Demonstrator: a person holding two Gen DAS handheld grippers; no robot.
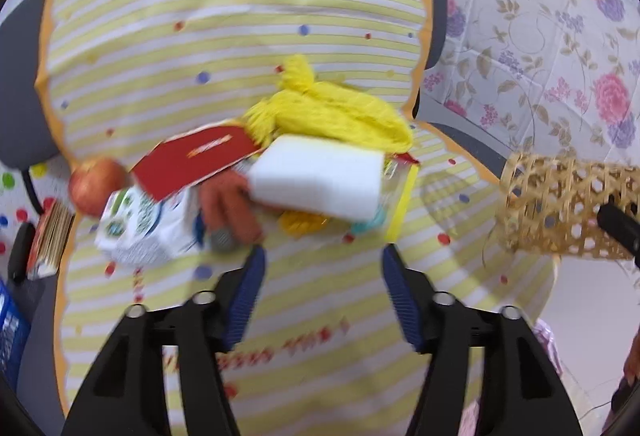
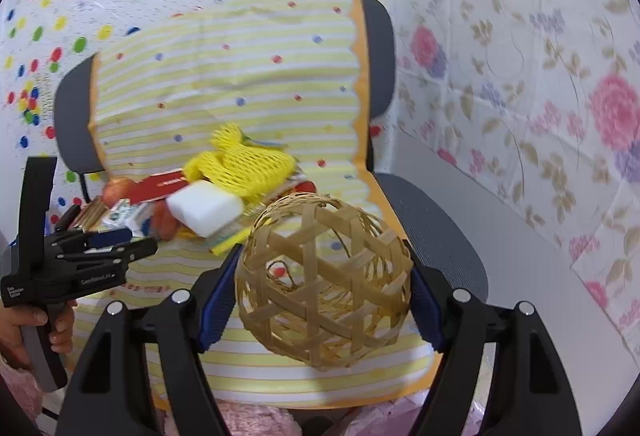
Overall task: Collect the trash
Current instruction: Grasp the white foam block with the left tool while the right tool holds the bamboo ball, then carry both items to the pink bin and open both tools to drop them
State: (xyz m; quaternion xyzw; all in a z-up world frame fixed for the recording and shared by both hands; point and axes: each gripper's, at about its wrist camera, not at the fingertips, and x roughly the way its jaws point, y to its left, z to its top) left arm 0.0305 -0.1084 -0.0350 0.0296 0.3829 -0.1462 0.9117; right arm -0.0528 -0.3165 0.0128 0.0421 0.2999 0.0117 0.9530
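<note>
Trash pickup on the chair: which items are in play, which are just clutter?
In play:
- woven basket, held in the right gripper
- yellow foam net
- red card
- carton
- left gripper, jaws apart, nothing between them

Lying about, probably:
- apple
- white sponge block
- books beside the seat
- striped cloth

Both black plastic tongs [image 1: 323, 256] [image 2: 326, 276] carry ribbed blue pads [image 1: 249, 296] and silver round pivot screws [image 2: 180, 296]; the left unit has white lettering and a grey-fronted handle [image 2: 38, 352].
</note>
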